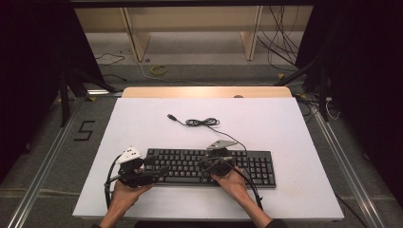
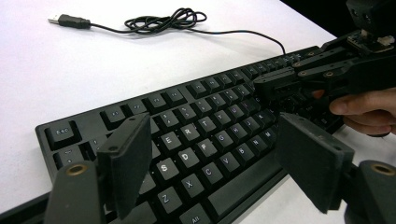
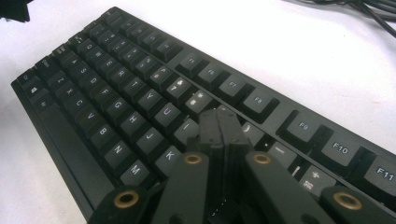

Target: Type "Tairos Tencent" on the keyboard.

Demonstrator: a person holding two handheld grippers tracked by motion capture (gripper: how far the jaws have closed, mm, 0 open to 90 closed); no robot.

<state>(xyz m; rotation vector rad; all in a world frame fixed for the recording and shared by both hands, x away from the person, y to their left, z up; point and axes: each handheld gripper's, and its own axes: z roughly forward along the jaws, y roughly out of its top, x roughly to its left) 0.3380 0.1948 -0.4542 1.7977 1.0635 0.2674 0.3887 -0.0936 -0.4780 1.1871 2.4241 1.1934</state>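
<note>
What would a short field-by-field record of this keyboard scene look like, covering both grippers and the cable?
surface: white table top
main object: black keyboard, lying flat
cable: keyboard cable, loosely coiled behind the keyboard, USB plug free on the table
left gripper: jaws open, over the keyboard's left end, nothing between them
right gripper: jaws shut, tips down among the keys right of the letter block

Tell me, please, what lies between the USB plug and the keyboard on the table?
Between the USB plug and the keyboard, the high view shows bare white table and, to the right, the coiled cable.
</note>
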